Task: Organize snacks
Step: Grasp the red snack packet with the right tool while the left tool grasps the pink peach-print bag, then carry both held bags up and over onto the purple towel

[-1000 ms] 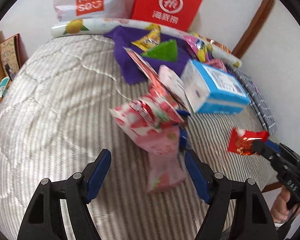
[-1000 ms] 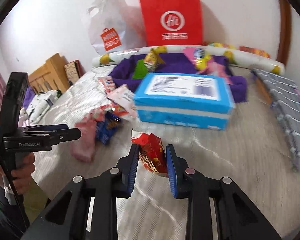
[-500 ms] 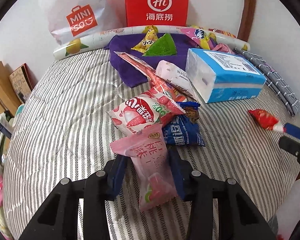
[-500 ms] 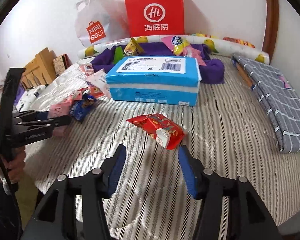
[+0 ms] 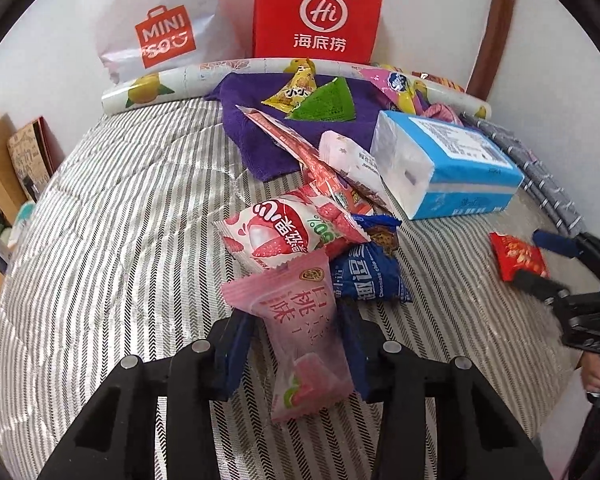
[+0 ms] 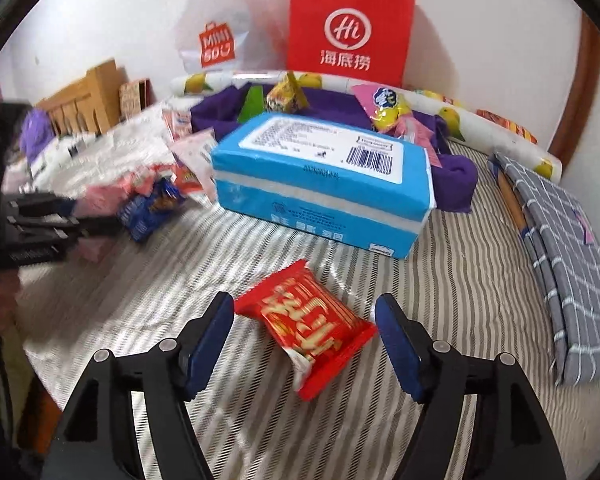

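Clearly the sorting was mid-way: the left gripper (image 5: 296, 340) had its jaws pinched on a pink packet (image 5: 304, 332), which lay partly on the striped bed (image 5: 112, 240) at the near edge of the snack pile (image 5: 312, 232). The right gripper (image 6: 305, 330) was opening, its jaws standing wide on either side of a red packet (image 6: 306, 322) that rested flat on the bed, touched by neither pad, in front of the blue tissue pack (image 6: 324, 184). By the look of it, red was just set down. Next, probably, the pink packet needed lifting clear of the pile and carrying to a spot of its own, while the right gripper backed off without dragging red.
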The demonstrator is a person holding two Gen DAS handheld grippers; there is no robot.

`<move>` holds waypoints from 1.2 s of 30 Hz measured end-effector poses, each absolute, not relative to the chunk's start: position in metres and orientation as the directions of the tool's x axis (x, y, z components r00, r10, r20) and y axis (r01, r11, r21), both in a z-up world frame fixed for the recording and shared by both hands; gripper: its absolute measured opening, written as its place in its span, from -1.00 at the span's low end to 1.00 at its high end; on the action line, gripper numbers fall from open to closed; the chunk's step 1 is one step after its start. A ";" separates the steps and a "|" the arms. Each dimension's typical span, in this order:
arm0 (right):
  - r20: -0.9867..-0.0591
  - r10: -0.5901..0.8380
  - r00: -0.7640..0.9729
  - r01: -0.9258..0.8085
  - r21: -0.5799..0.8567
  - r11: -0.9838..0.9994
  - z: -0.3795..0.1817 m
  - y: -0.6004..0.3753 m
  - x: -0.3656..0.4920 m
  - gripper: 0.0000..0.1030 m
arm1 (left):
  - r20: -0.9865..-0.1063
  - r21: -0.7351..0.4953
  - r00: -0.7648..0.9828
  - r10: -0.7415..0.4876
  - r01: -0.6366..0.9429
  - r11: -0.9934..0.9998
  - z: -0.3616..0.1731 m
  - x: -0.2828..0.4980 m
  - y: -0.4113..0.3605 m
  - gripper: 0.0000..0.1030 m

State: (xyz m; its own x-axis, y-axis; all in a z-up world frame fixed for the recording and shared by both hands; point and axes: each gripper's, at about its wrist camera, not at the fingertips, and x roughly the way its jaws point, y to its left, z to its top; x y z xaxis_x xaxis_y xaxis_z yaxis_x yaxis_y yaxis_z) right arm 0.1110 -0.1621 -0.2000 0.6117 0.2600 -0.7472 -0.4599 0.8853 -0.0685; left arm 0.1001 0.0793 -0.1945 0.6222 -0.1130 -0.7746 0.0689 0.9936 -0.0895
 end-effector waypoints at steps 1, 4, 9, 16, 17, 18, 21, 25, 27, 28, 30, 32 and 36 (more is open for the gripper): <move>-0.754 0.254 0.606 -0.467 -0.078 0.881 -0.202 -0.162 0.113 0.40 | -0.774 -0.094 0.622 -0.117 0.069 0.993 -0.195 0.100 0.080 -0.23; -0.781 0.233 0.579 -0.492 -0.107 0.864 -0.212 -0.159 0.119 0.39 | -0.775 -0.114 0.618 -0.131 0.068 0.991 -0.195 0.101 0.082 -0.23; -0.781 0.274 0.562 -0.493 -0.050 0.869 -0.213 -0.164 0.121 -0.10 | -0.780 -0.150 0.608 -0.149 0.051 0.987 -0.194 0.104 0.089 -0.36; -0.764 0.267 0.588 -0.458 -0.042 0.888 -0.212 -0.163 0.114 -0.17 | -0.779 -0.172 0.606 -0.161 0.040 0.984 -0.187 0.096 0.096 -0.42; -0.762 0.268 0.589 -0.454 -0.038 0.890 -0.212 -0.164 0.112 -0.17 | -0.775 -0.167 0.612 -0.159 0.044 0.985 -0.184 0.094 0.096 -0.42; -0.761 0.266 0.592 -0.449 -0.038 0.893 -0.212 -0.165 0.112 -0.17 | -0.770 -0.168 0.617 -0.163 0.050 0.985 -0.180 0.091 0.095 -0.42; -0.751 0.260 0.606 -0.417 -0.022 0.908 -0.209 -0.172 0.112 -0.17 | -0.754 -0.182 0.632 -0.180 0.063 0.981 -0.169 0.087 0.093 -0.42; -0.723 0.257 0.641 -0.370 0.002 0.929 -0.197 -0.182 0.116 -0.17 | -0.745 -0.194 0.642 -0.181 0.052 0.980 -0.158 0.093 0.091 -0.42; -0.701 0.257 0.666 -0.351 0.009 0.936 -0.185 -0.186 0.117 -0.17 | -0.741 -0.200 0.645 -0.186 0.052 0.978 -0.154 0.100 0.089 -0.42; -0.704 0.257 0.662 -0.346 0.017 0.938 -0.181 -0.187 0.120 -0.17 | -0.738 -0.204 0.647 -0.189 0.053 0.978 -0.152 0.104 0.088 -0.42; -0.720 0.261 0.643 -0.335 0.042 0.941 -0.173 -0.187 0.129 -0.17 | -0.735 -0.218 0.649 -0.198 0.051 0.975 -0.148 0.112 0.085 -0.41; -0.693 0.281 0.663 -0.334 0.062 0.941 -0.166 -0.187 0.133 -0.17 | -0.734 -0.231 0.646 -0.209 0.052 0.972 -0.145 0.120 0.081 -0.41; -0.669 0.293 0.683 -0.322 0.084 0.943 -0.156 -0.182 0.146 -0.17 | -0.732 -0.229 0.651 -0.202 0.044 0.972 -0.135 0.134 0.074 -0.41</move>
